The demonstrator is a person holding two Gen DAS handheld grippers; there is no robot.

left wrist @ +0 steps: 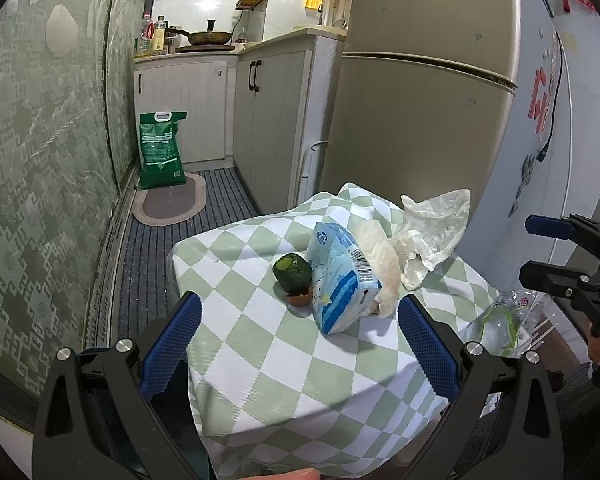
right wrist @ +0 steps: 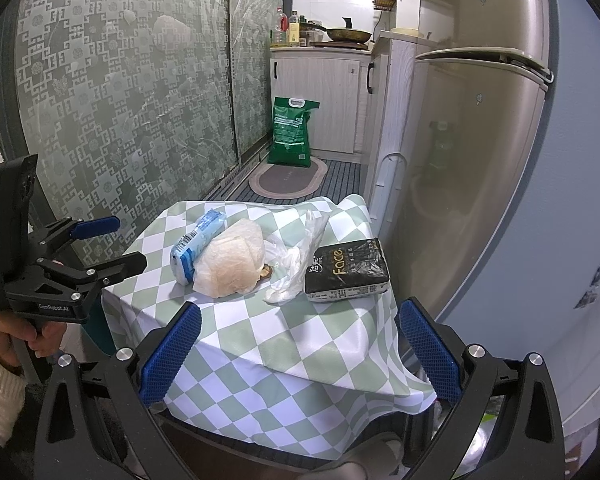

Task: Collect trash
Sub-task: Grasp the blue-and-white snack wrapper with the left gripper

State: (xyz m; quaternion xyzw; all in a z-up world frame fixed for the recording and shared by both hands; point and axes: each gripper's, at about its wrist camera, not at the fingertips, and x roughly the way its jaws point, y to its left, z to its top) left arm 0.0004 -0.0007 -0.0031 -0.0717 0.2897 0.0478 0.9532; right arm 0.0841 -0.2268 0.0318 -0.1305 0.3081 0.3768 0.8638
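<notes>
1. The left gripper (left wrist: 300, 332) has its two blue pads spread wide apart, with nothing between them. It hangs over the near part of the small table.
2. The right gripper (right wrist: 300, 340) is spread wide too, and it holds nothing. It hangs over the near edge of the same table.
3. A hand (right wrist: 12, 334) in a white cuff grips the handle of the left gripper, as the right camera shows.
4. The checked cloth (left wrist: 284, 364) — green and white — covers the table and drapes over its sides.
5. The trash sits on the far half of the cloth, past both grippers.
6. A blue and white pack (left wrist: 340, 276) lies tilted, leaning on a puffy white bag (right wrist: 232, 260).
7. A dark green fruit (left wrist: 293, 270) sits just beside the blue pack, touching it, with a small brown piece (left wrist: 299, 299) at its foot.
8. A crumpled clear plastic bag (left wrist: 432, 232) lies next to the puffy bag, toward the fridge.
9. A black pack (right wrist: 346, 270) with the word "Face" lies flat by the clear bag — only the right camera shows it.
10. The big fridge (left wrist: 420, 100) stands behind the table.
11. A green sack (left wrist: 162, 148) stands on the floor by the cupboards, next to an oval mat (left wrist: 170, 204).
</notes>
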